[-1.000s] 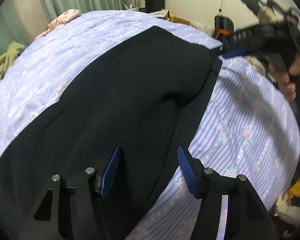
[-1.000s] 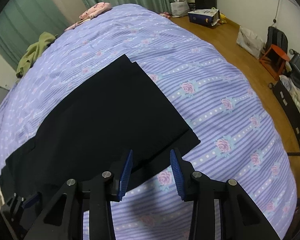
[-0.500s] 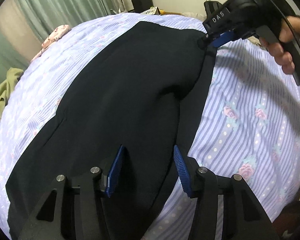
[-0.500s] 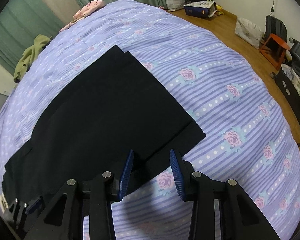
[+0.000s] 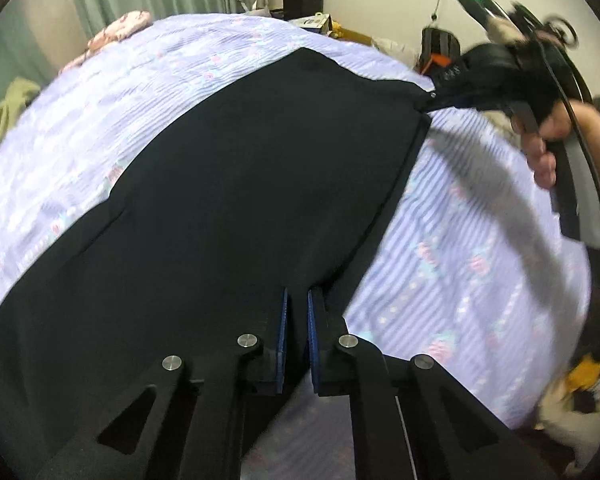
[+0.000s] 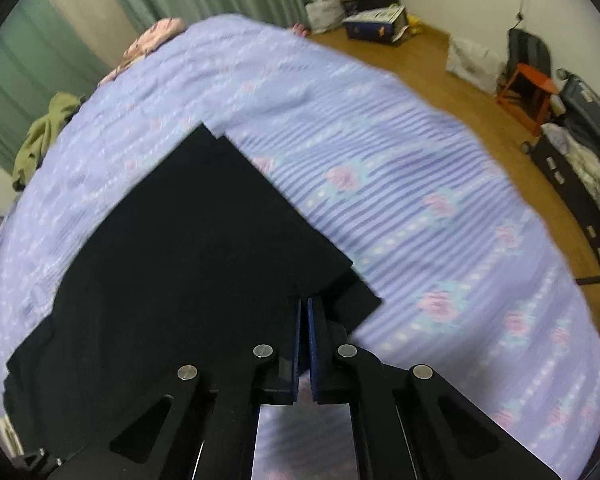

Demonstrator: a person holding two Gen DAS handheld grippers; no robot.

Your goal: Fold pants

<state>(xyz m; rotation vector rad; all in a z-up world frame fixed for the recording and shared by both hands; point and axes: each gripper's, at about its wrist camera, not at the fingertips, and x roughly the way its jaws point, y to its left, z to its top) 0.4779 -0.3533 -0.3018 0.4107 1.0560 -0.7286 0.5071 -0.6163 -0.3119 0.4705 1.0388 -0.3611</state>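
Black pants lie spread across a lilac striped bedspread with pink roses. My left gripper is shut on the near edge of the pants, with dark cloth pinched between its blue pads. At the far corner of the pants in the left wrist view, the right gripper grips the cloth, held by a person's hand. In the right wrist view the right gripper is shut on the hem corner of the black pants, beside the bedspread.
A pink pillow and an olive garment lie at the bed's far side, before green curtains. On the wooden floor to the right stand boxes, bags, an orange stool and a dark rack.
Both grippers have closed from open onto the pants' edge, the left on the near side, the right on the hem corner. The cloth between them has drawn taut and smooth.
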